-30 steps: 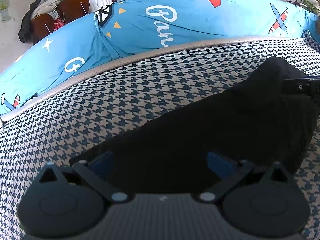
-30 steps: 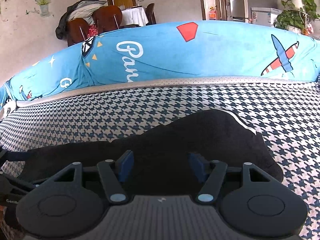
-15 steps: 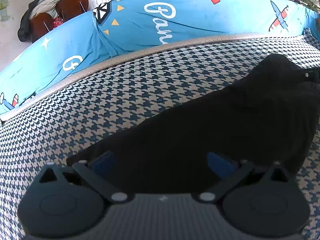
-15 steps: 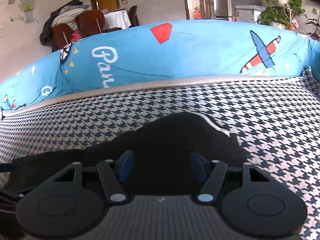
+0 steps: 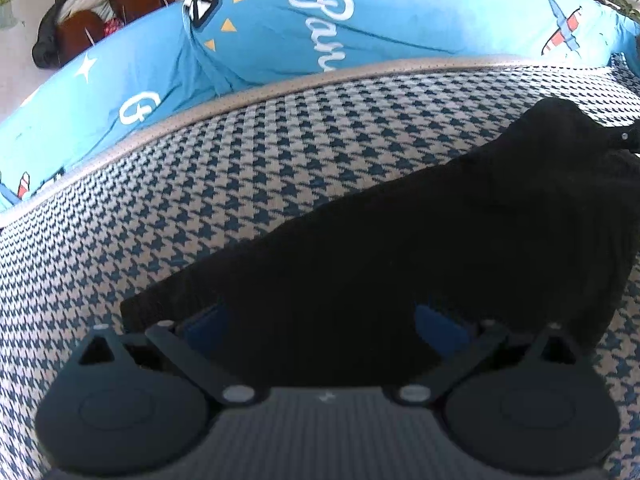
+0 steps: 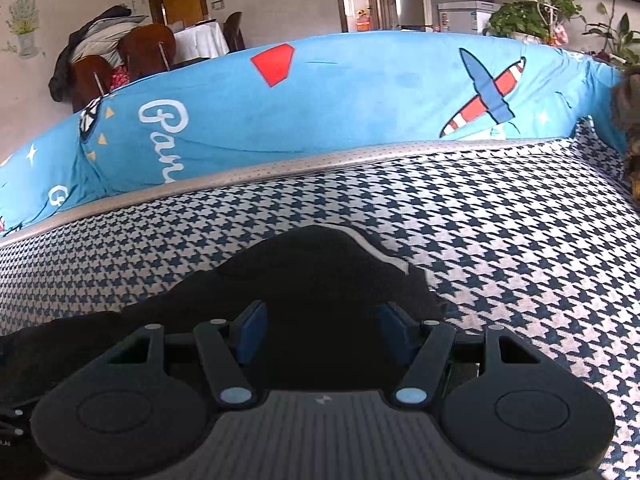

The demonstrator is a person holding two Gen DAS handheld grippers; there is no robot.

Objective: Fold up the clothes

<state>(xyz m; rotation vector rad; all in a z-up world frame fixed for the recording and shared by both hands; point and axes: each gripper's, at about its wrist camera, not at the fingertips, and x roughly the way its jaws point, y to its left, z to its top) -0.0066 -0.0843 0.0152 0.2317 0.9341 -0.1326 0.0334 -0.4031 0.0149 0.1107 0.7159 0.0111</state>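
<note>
A black garment (image 5: 420, 240) lies spread on the houndstooth sofa seat (image 5: 200, 184). My left gripper (image 5: 322, 326) hovers low over its left part, open, its blue pads wide apart with black cloth below them. In the right wrist view the garment's (image 6: 320, 264) right end, edged with a thin white trim, lies just ahead of my right gripper (image 6: 323, 330). That gripper is open too, its pads clear of the cloth. A tip of the right gripper (image 5: 630, 136) shows at the left view's right edge.
A blue printed cover (image 6: 360, 112) drapes the sofa back along the far side of the seat. Bare houndstooth seat (image 6: 520, 248) stretches to the right of the garment. Something brown and furry (image 6: 628, 120) is at the right edge. Chairs and plants stand beyond.
My right gripper has slid rightward toward the garment's right end and nearly left the left wrist view. The left gripper has stayed in place. Both stay open.
</note>
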